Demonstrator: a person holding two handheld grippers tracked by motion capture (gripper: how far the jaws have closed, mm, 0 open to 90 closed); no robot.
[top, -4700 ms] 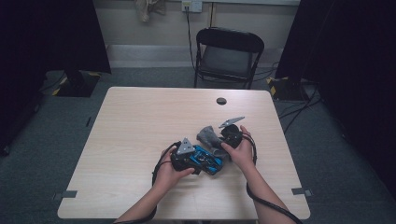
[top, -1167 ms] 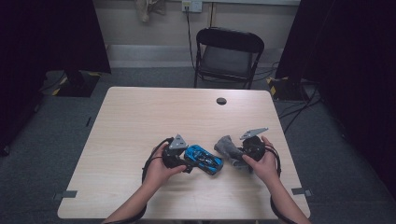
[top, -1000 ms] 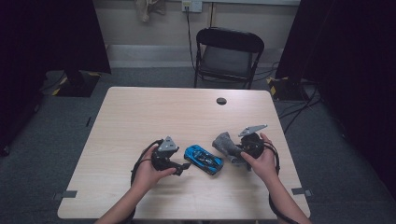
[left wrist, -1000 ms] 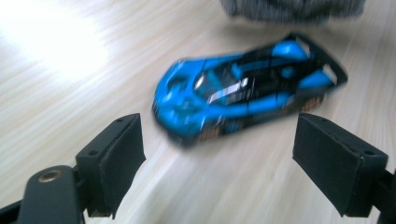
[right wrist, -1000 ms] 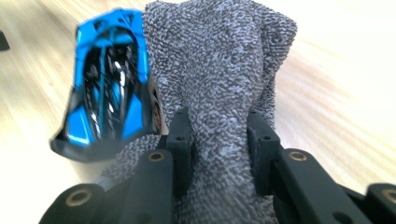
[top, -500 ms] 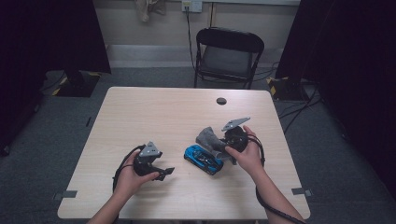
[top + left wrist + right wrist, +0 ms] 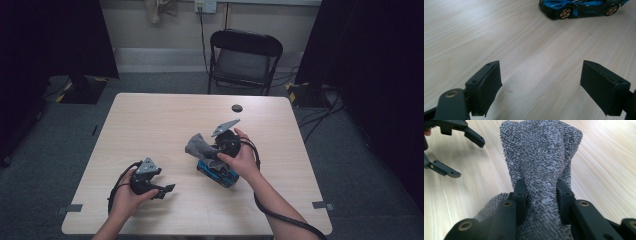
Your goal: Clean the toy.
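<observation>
- The right gripper [image 7: 212,150] was clenched on a grey terry-cloth rag [image 7: 541,155], whose nap bulged between the two black jaws in the right gripper view.
- The rag hung just above the blue toy sports car with gold wheels [image 7: 218,173], which sat on the pale wooden bench [image 7: 165,117] right of centre, toward the near edge.
- The left gripper [image 7: 161,189] stood released – jaws wide, nothing between them – near the left near corner, well apart from the car.
- The step in hand looked like wiping the car with the cloth.
- The next move would call for lowering the rag onto the bodywork – perhaps with the left gripper steadying the car.
</observation>
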